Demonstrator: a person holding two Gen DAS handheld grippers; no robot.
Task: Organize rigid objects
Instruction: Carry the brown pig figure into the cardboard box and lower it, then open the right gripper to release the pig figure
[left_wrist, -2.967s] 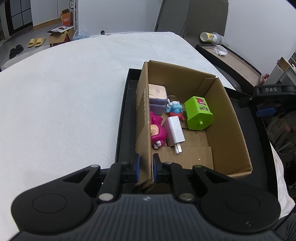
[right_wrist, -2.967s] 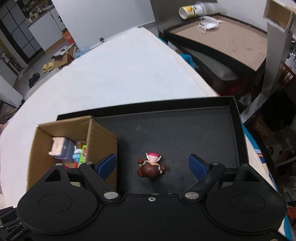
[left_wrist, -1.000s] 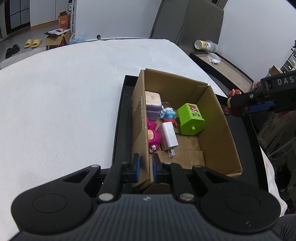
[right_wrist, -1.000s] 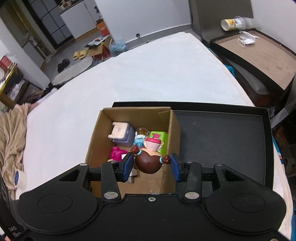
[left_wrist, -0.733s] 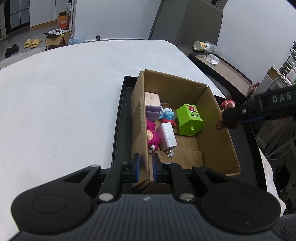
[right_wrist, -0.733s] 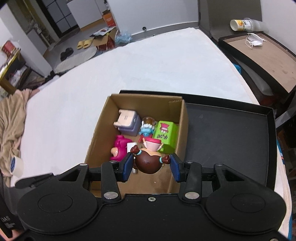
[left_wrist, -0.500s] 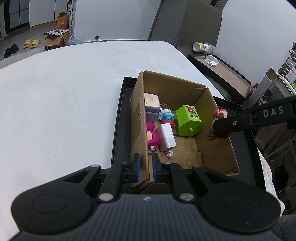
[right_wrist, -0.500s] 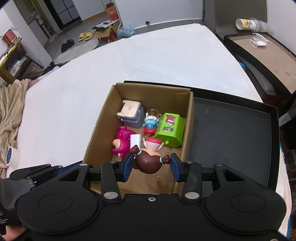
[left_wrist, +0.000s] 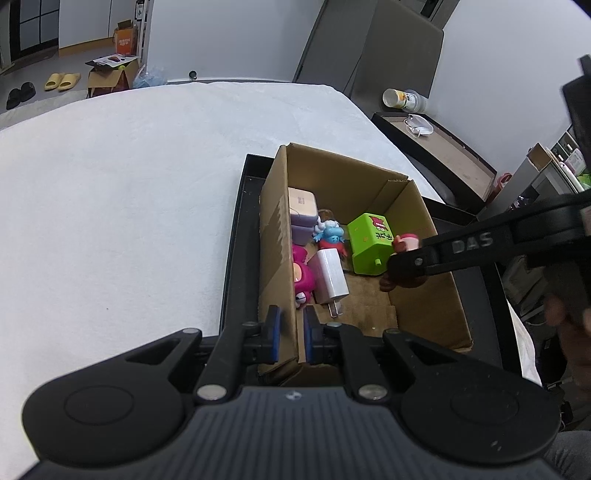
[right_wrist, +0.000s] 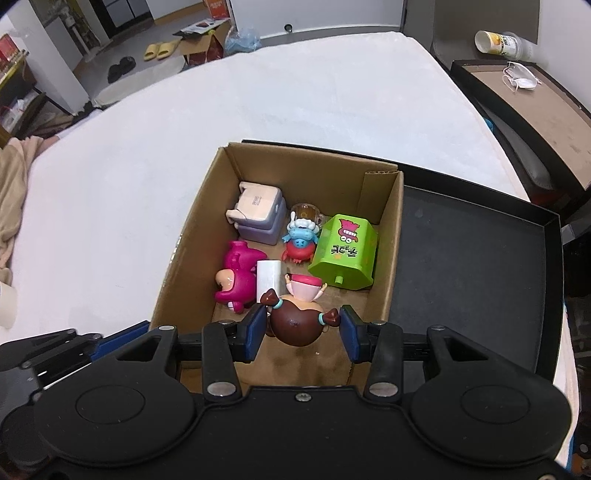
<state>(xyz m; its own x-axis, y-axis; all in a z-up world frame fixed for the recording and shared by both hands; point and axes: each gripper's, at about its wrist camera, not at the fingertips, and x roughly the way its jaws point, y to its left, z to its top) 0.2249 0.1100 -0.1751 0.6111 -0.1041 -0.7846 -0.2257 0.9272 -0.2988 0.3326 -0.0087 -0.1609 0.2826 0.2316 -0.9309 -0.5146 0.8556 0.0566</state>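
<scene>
The glossy, round brown figurine (right_wrist: 297, 325) hangs over the corrugated cardboard box (right_wrist: 388, 258), pinched between the right gripper (right_wrist: 301, 332) pads. The left gripper (left_wrist: 291, 334) clamps the box's near wall. A boxy green plastic toy (right_wrist: 345, 253) lies inside.

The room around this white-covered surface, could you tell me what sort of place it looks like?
Probably a lived-in home or an apartment used for recording, not a lab. Yellow slippers and dark shoes lie on the floor, a worn cardboard box sits nearby, and a face mask and tipped cup rest on a side table.
</scene>
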